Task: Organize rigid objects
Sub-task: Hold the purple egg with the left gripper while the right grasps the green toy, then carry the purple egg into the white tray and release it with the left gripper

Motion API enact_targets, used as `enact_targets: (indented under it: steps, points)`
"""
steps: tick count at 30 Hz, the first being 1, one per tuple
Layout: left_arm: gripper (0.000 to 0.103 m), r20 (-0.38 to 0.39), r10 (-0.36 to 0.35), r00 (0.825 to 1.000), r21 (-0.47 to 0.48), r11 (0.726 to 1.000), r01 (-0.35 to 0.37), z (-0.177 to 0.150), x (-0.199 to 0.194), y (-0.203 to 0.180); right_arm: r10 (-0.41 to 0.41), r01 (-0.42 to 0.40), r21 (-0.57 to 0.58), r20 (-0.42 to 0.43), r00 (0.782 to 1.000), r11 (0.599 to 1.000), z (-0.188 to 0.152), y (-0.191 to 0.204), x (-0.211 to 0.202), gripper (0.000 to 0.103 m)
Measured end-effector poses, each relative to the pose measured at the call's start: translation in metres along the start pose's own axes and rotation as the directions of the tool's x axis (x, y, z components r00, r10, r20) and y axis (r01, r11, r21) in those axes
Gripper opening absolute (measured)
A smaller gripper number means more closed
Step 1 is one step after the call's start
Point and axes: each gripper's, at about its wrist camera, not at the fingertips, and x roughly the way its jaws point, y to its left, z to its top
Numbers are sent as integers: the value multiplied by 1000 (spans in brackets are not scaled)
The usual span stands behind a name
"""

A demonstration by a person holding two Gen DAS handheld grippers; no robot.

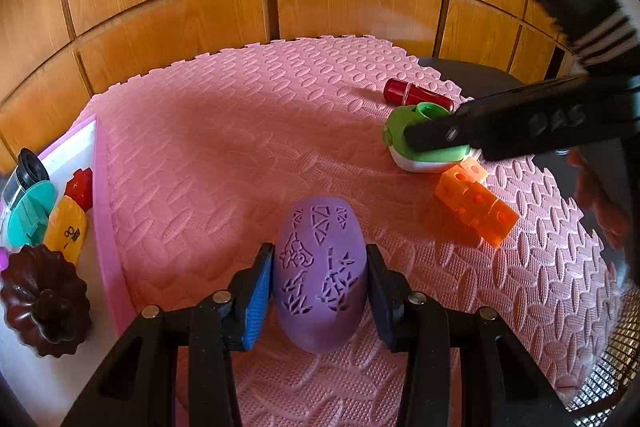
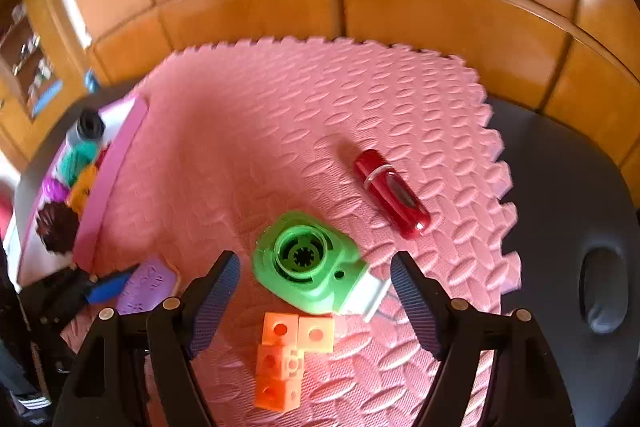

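Purple perforated shell (image 1: 320, 275) is being pinched by the left gripper (image 1: 318, 287); its curved sides risk slipping. Right gripper (image 2: 316, 291) fingers are spreading around the green sharpener (image 2: 308, 263), risking a nudge to the orange cubes (image 2: 288, 355).

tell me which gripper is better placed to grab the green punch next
Right. The right gripper hangs open straight above the green punch, one finger to each side. The left gripper is already shut on the purple block, well away from the punch.
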Motion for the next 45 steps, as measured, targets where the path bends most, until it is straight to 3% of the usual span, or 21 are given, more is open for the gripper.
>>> enact_targets:
  steps: [3,4,7,22,28,32,38,45]
  points:
    - [44,1,-3,1000,-5,1000,3,0,0,0,-40,37,-44,-68,997,998,5,5,23,79]
    - [44,1,-5,1000,-7,1000,5,0,0,0,-47,45,-28,-73,996,999,6,4,30,70]
    - [44,0,-4,1000,-8,1000,4,0,0,-1,-52,52,25,-2,999,998,2,2,33,69]
    - [44,-4,-4,1000,-11,1000,4,2,0,-1,-55,56,-12,74,996,998,-4,4,33,70]
    - [44,-4,-67,998,-75,995,67,5,-4,8,-66,66,-1,115,991,998,-8,5,31,67]
    - [44,3,-70,998,-90,993,70,3,-9,8,-58,57,7,126,990,998,-9,3,31,68]
    - [44,71,-99,993,-54,993,103,5,-44,-3,-57,56,12,128,990,998,-9,3,31,68]
    - [44,160,-88,983,-132,985,110,14,-101,21,-58,57,13,131,990,998,-9,4,31,68]
